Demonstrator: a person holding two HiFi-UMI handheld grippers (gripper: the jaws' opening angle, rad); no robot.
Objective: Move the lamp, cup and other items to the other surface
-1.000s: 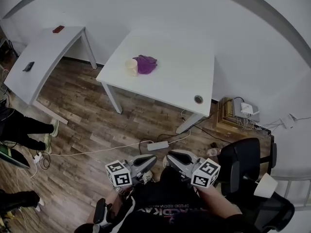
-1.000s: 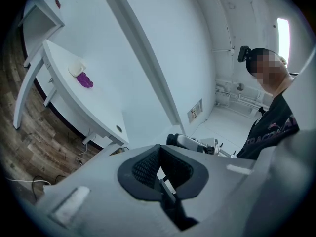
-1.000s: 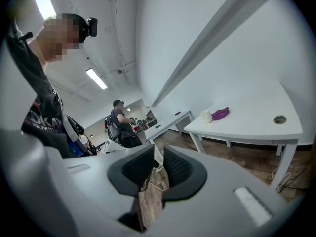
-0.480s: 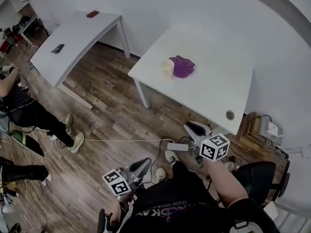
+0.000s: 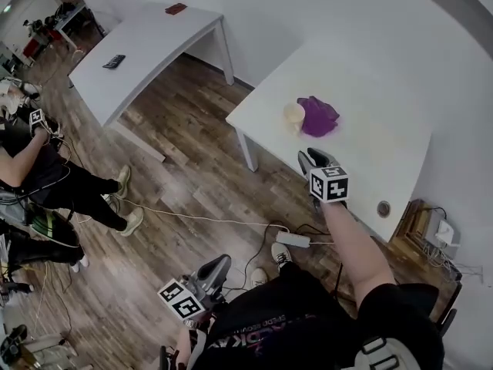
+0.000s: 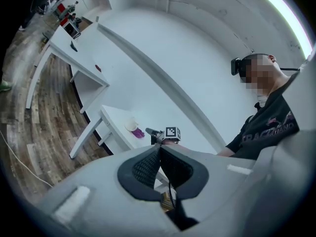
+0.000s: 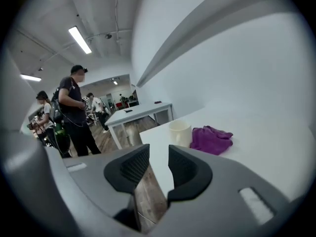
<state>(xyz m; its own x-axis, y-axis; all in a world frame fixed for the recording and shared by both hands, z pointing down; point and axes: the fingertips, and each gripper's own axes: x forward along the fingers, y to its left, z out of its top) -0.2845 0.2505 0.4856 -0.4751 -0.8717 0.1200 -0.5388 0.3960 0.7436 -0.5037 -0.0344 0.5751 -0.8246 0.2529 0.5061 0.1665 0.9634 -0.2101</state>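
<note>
Since second ago: my right gripper (image 5: pixel 311 157) has gone from lap out to near edge of white square bench (image 5: pixel 370 141). Left gripper (image 5: pixel 214 267) stays low by my knee, jaws pressed together, empty. Right gripper jaws opening, nothing between them yet. Cream ceramic cup (image 5: pixel 293 114) stands upright on bench, just beside crumpled purple cloth (image 5: pixel 320 117), some way ahead of right gripper. No lamp in sight. I judge this reach phase. Advice: let jaws spread fully, come in level on cup's side away from cloth, straddle wall, close squarely.
</note>
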